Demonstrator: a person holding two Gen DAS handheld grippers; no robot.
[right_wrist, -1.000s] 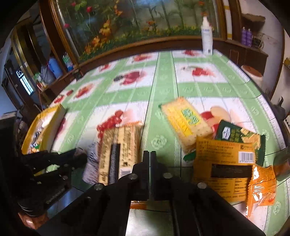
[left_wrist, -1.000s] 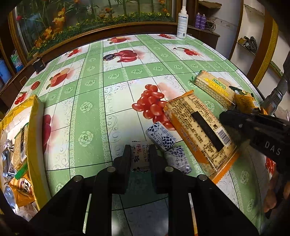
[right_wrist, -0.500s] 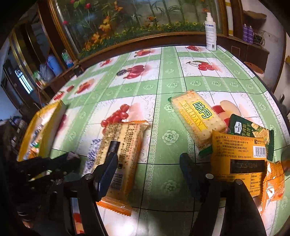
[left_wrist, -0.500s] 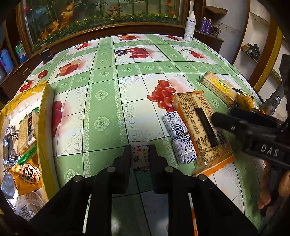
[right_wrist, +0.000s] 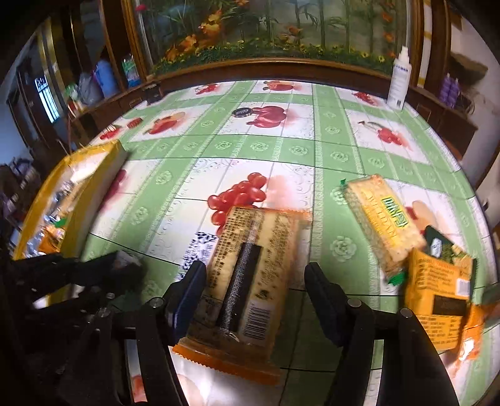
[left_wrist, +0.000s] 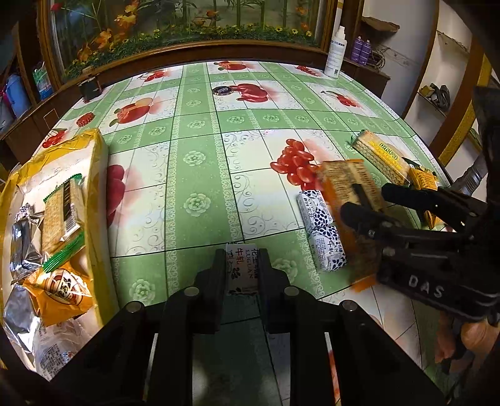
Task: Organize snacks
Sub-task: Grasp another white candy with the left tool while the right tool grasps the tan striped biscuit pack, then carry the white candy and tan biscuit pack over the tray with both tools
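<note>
Round bench (left_wrist: 200, 131) with a green cloth and fruit pictures, big flower picture (right_wrist: 281, 28) in a brown frame behind, white wall (left_wrist: 406, 47), white bottle (right_wrist: 398, 81) at the far edge

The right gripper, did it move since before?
Yes. The right gripper has slid left, toward the yellow box; its open fingers now straddle the orange cracker pack, which lay left of it before.

"DAS" on right hand-held gripper (left_wrist: 372, 204)

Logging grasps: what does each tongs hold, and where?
Left tongs pinch the small white candy by its sides. Right tongs hold nothing, open around the cracker pack.
</note>
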